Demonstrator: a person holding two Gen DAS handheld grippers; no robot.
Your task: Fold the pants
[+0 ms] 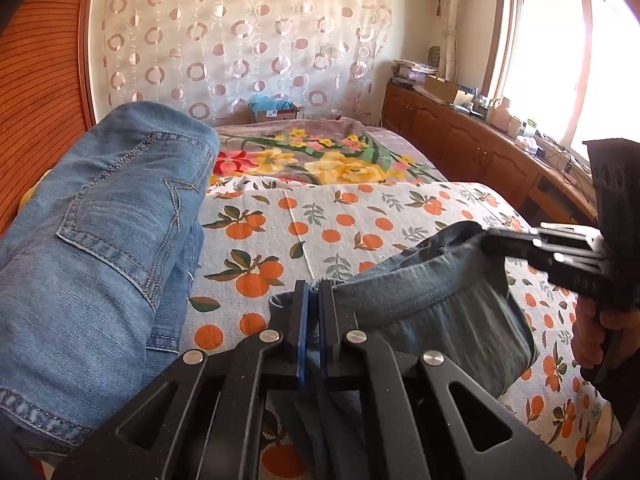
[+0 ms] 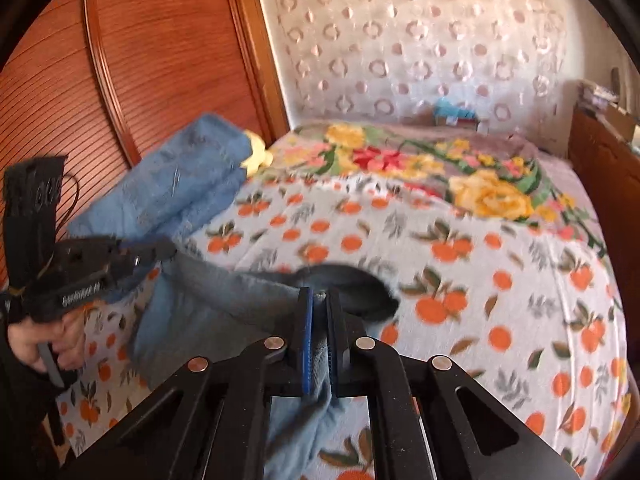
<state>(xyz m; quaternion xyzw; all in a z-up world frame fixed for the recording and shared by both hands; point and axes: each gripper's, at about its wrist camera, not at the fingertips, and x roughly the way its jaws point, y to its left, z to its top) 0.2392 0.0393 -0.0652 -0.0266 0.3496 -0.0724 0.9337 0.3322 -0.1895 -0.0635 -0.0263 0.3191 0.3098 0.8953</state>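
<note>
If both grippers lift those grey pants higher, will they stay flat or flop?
Likely flop: the grey pants already sag between the left gripper and right gripper. Probably light, as the waistband curves loosely. The soft fabric may slip from the fingers.

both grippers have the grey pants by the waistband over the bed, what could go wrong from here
1. The left gripper and right gripper each pinch only a thin edge of the grey pants; the fabric could slip out.
2. The folded jeans lie close by on the bedspread; swinging fabric might disturb them.
</note>
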